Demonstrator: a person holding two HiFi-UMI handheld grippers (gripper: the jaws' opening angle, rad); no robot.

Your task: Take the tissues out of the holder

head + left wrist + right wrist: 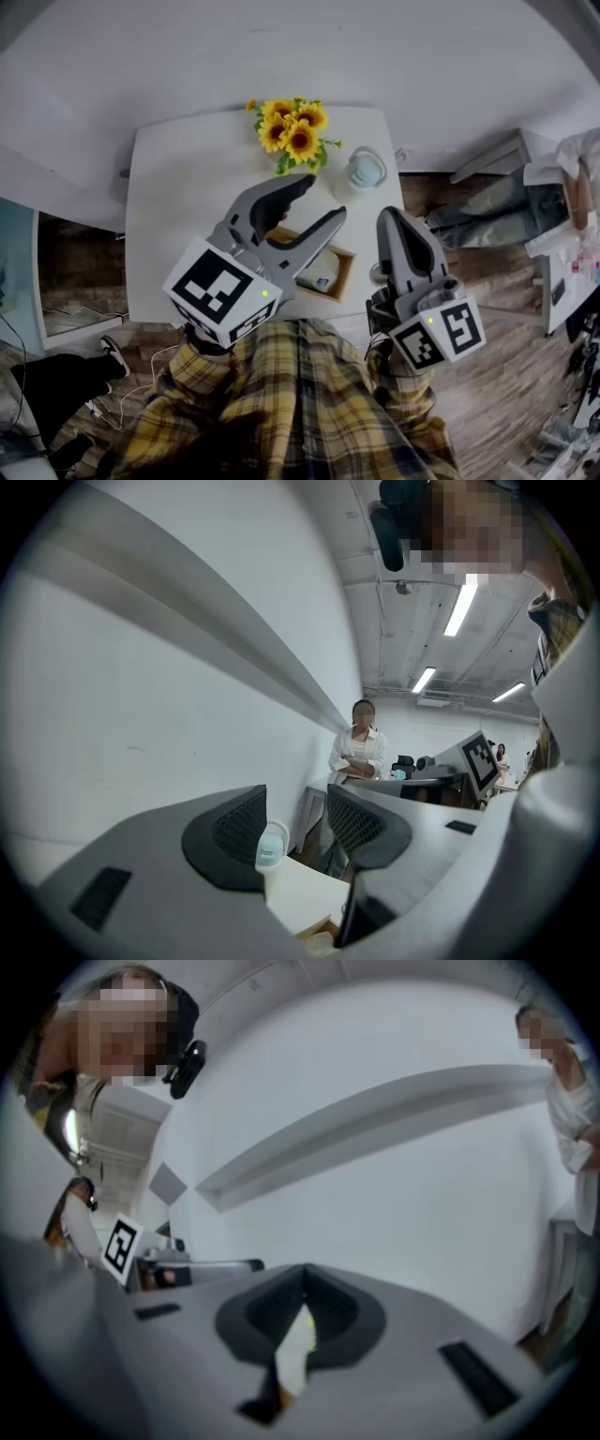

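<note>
**Head view.** A wooden holder (pixel 343 274) sits on the white counter (pixel 187 206), and the tissues (pixel 320 277) lie inside it, partly hidden. The left gripper (pixel 321 199) hangs over the holder, its fingers spread wide with nothing between them. The right gripper (pixel 392 221) is held just right of the holder, off the counter's edge. Its fingers are closed tip to tip and hold nothing. Sunflowers (pixel 292 127) stand beyond the holder at the counter's far edge. A small pale-blue object (pixel 364 171) stands beside them, beyond the holder and to its right.

**Left gripper view.** A corner of the holder shows below the open fingers, and a person in white (pixel 358 747) stands in the background.
</note>
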